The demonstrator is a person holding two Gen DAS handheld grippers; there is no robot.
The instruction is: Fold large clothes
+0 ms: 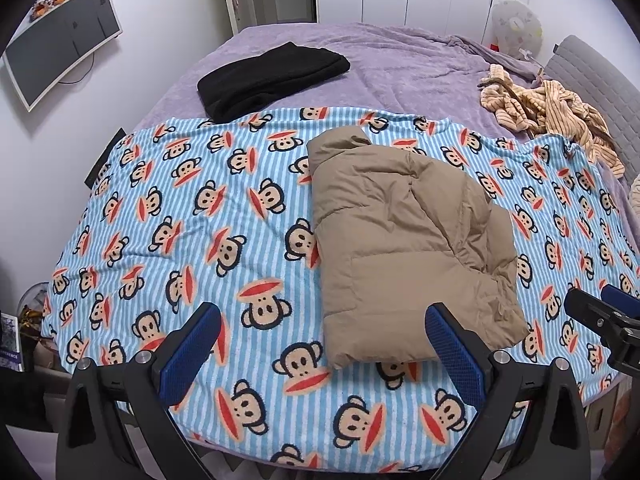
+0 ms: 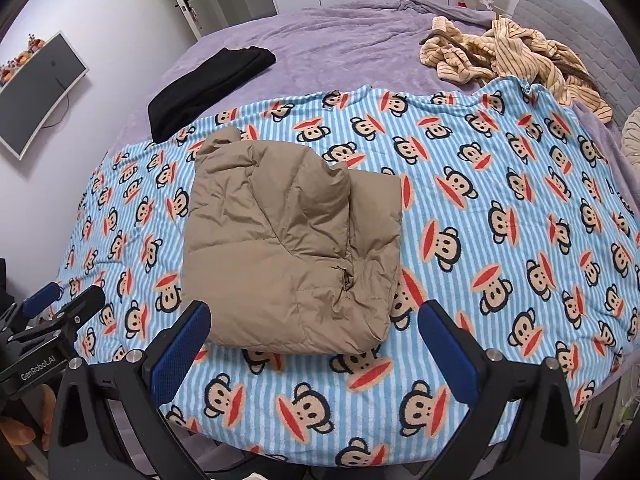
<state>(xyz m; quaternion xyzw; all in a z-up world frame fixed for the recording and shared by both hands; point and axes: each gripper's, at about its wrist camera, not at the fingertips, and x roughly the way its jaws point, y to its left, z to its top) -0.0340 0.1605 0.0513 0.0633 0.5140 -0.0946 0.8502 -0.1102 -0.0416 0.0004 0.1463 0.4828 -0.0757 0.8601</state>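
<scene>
- Bedroom, big bed with a purple cover [image 1: 400,52], and a blue striped monkey-print blanket [image 1: 200,208] spread over the near half.
- The tan puffer jacket [image 2: 288,240] sits on that blanket as a folded bundle, so I'd say this fold is basically done.
- My left gripper [image 1: 320,354] and right gripper [image 2: 314,350] both hang over the near edge, jaws wide apart, nothing in either.
- Folded black garment [image 1: 272,76] lies at the far left.
- Next up, probably the crumpled striped beige garment [image 2: 516,56] at the far right; that means reaching across.
</scene>
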